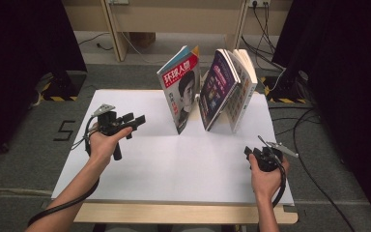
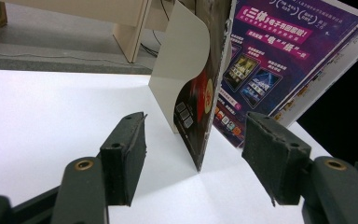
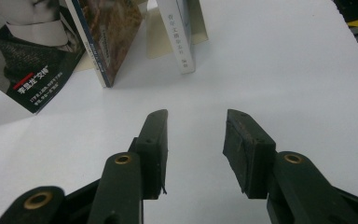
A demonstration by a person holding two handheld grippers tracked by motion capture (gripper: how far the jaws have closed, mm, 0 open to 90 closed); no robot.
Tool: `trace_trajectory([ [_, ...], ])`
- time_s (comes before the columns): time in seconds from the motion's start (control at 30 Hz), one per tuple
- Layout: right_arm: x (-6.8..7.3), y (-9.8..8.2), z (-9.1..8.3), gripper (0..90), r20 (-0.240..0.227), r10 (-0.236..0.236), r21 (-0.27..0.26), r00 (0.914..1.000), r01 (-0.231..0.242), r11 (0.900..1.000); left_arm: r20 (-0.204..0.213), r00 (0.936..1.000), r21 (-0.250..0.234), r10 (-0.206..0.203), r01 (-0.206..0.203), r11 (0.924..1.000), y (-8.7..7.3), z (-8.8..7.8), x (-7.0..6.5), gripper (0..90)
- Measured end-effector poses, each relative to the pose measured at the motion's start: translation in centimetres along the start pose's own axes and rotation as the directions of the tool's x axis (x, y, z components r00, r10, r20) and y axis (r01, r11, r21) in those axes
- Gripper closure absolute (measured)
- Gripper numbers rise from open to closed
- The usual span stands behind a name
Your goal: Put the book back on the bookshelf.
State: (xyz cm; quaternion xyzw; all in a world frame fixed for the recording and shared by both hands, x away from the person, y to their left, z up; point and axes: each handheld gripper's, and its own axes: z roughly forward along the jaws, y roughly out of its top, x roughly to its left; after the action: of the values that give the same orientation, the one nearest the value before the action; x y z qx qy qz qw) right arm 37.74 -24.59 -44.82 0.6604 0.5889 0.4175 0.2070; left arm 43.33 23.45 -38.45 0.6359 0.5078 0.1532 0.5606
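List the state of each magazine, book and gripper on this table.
Red-cover magazine: standing on edge, tilted.
Purple-cover magazine: standing, leaning right.
White-spined book: standing behind it.
Left gripper: open, empty, pointing at the magazines.
Right gripper: open, empty.

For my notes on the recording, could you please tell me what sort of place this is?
Probably a lab or studio set up for recording: black curtains hang on both sides, cables trail over the grey floor, and magazines stand on a white-covered table.
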Motion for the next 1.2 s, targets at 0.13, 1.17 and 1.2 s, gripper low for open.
trace_trajectory([
  [0.13,0.0,0.0,0.0,60.0,0.002,0.0,-0.003,1.0,0.0,1.0,-0.008,1.0,0.001,-0.002,0.002,1.0,-0.1,-0.5,0.4,38.4],
  [1.17,0.1,-0.2,0.2,59.9,0.008,-0.008,0.001,0.9999,0.008,1.0,-0.041,0.9989,-0.008,-0.023,0.023,0.9997,-2.5,-3.9,2.8,38.3],
  [1.2,0.1,-0.2,0.2,59.9,0.006,-0.01,0.002,0.9999,0.01,1.0,-0.043,0.9988,-0.006,-0.025,0.025,0.9997,-2.6,-4.0,2.9,38.3],
])
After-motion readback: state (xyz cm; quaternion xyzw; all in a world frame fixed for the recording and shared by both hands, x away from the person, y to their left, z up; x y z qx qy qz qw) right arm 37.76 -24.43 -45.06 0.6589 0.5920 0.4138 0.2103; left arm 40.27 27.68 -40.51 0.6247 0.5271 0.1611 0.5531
